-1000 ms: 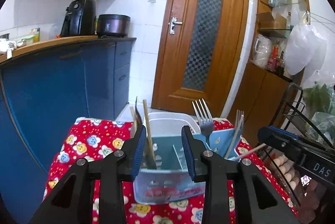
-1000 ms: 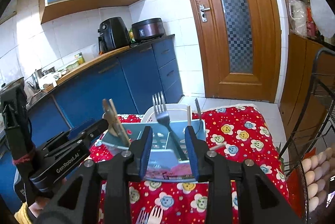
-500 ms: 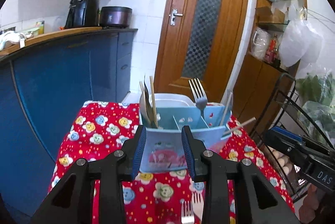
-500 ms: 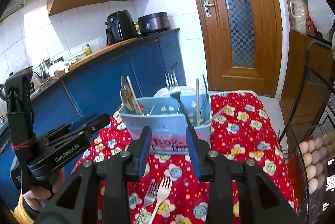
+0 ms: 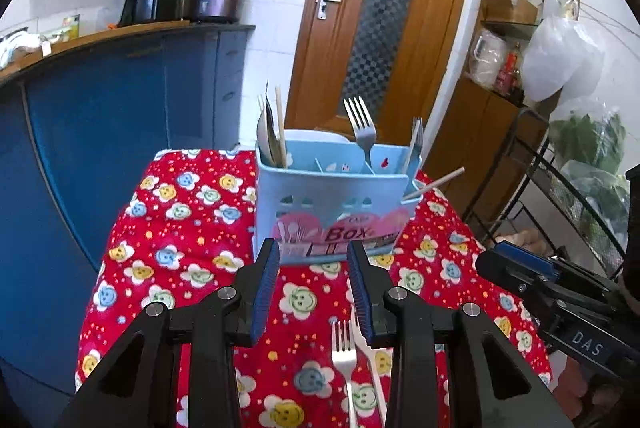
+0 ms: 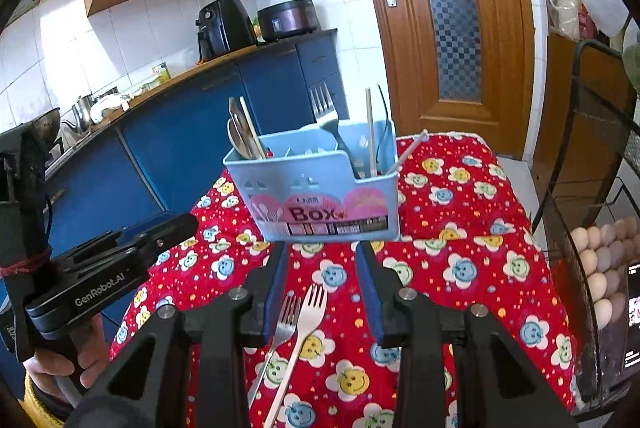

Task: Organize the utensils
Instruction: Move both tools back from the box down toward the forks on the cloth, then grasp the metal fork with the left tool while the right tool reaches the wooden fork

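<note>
The right gripper (image 6: 322, 292) hangs over the near part of the table with its jaws partly open and nothing between the pads. Directly under the gap lie two forks on the red flowered tablecloth (image 6: 480, 228): a steel fork (image 6: 286, 320) and, just beside it on its right, a white plastic fork (image 6: 308, 312). Both have their tines toward the far edge and their handles running back toward the near edge, slanting a little to the left, so their long axes run roughly along the line the fingers point. The two sit so close that their heads nearly touch. The left gripper (image 5: 312, 292), likewise partly open and empty, is off to the left; in its view the steel fork (image 5: 343, 348) and the plastic fork (image 5: 366, 344) lie under and beside its right finger rather than in the middle of the gap. By that reading the right hand is the better placed of the two for a pick, and it would have to come down and close across a handle, taking care to catch one fork alone. Beyond the forks, toward the middle of the table, stands the blue utensil box (image 6: 320, 196), upright, with spoons in its left compartment and a fork and chopsticks in its right.
</note>
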The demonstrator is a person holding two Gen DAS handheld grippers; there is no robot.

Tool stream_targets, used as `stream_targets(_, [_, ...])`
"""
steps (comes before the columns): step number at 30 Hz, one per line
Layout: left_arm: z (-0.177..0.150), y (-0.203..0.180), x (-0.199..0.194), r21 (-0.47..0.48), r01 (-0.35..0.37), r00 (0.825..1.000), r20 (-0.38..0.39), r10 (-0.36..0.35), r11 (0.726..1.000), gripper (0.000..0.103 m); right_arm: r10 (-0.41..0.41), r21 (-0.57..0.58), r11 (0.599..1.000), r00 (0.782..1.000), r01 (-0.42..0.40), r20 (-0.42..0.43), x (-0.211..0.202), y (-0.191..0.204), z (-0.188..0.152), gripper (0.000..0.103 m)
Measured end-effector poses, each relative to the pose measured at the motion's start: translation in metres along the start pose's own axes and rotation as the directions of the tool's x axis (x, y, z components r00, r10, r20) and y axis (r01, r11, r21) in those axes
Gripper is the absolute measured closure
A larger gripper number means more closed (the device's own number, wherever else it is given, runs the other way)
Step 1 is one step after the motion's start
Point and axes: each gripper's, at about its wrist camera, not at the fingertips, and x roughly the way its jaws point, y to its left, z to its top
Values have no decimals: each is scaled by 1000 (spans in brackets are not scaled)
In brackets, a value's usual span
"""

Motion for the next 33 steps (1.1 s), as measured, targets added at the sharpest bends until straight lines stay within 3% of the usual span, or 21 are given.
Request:
stream_targets(16, [-38, -4, 13, -4, -5, 992, -125, 5, 1000, 67, -2, 57, 998, 997, 7, -78, 9, -21, -34, 66])
stream_targets(28, [-68, -11, 35, -1, 4, 969, -246, -4, 1000, 67, -21, 90, 995, 990, 34, -139, 19, -38, -55, 66])
stream_targets(33, [-81, -18, 47, 21, 7, 952, -306, 0, 1000, 67, -21, 101, 994, 988, 37, -156, 21, -43, -61, 66])
